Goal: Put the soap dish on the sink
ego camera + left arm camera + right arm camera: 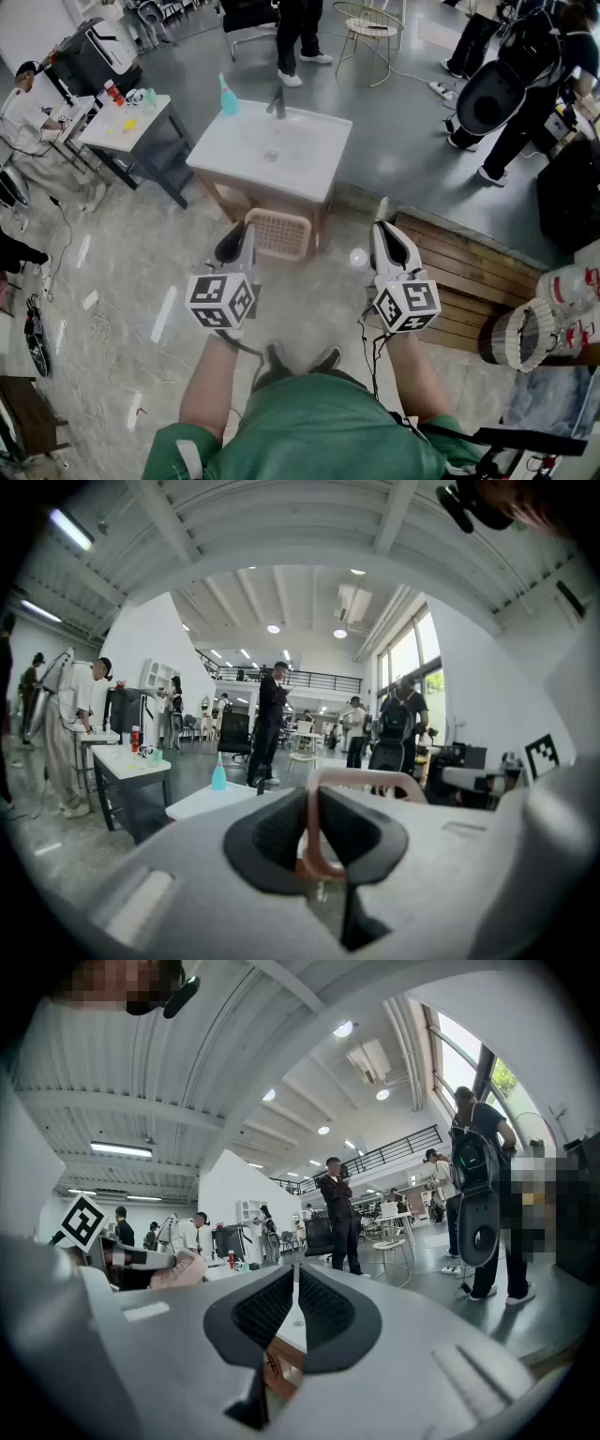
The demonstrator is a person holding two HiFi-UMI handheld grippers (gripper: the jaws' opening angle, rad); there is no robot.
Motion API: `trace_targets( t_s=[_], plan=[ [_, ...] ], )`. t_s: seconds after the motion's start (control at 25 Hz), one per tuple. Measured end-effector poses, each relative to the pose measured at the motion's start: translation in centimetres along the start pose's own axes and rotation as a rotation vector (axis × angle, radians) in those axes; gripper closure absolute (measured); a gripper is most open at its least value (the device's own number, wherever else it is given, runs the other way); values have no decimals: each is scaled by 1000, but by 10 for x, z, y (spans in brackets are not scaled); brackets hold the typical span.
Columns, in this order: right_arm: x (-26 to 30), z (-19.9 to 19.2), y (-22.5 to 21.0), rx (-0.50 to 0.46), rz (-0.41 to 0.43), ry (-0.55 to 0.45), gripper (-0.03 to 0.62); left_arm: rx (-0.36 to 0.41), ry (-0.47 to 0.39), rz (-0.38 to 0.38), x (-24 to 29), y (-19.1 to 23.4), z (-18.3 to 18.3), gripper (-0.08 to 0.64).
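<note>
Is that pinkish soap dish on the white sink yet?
Off. The left gripper clamps the pinkish slotted soap dish by its rim, short of the white sink.

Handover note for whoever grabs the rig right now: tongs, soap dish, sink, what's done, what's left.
Left tongs: shut on the rim of the pink soap dish, held in the air short of the sink.
Right tongs: together, nothing between them.
Sink: ahead on its stand, with a teal bottle and the faucet at its far edge.
Done: dish is in the grip.
Left: carry it to the sink, set it on the sink top, release.
</note>
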State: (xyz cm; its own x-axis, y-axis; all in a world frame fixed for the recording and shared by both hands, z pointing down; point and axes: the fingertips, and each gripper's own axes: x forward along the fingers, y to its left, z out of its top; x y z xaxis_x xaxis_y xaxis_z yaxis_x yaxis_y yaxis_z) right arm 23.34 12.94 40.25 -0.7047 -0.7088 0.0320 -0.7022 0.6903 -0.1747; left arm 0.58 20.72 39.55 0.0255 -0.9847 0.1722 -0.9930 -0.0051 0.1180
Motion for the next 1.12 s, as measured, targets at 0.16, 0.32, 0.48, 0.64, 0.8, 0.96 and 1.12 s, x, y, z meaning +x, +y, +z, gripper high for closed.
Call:
trace_targets(
  t_s=[0.16, 0.32, 0.48, 0.64, 0.8, 0.96, 1.12],
  plan=[
    [10, -3, 28, 13, -7, 0, 574, -9, -7, -17, -15, 27, 4, 518],
    [14, 1, 55, 2, -19, -5, 574, -30, -10, -36, -30, 50, 6, 518],
    [20, 11, 79, -11, -33, -29, 574, -38, -36, -65, -37, 69, 18, 518],
    [28, 26, 106, -21, -51, -79, 574, -37, -62, -82, -47, 94, 31, 518],
    [43, 34, 134, -56, -64, -76, 571, -43, -87, -90, -55, 127, 42, 518],
    [54, 31, 161, -60, -77, -79, 571, -52, -95, -102, -65, 159, 41, 518],
    [71, 21, 187, -51, -85, -69, 571, -77, -84, -110, -70, 194, 35, 518]
  ],
)
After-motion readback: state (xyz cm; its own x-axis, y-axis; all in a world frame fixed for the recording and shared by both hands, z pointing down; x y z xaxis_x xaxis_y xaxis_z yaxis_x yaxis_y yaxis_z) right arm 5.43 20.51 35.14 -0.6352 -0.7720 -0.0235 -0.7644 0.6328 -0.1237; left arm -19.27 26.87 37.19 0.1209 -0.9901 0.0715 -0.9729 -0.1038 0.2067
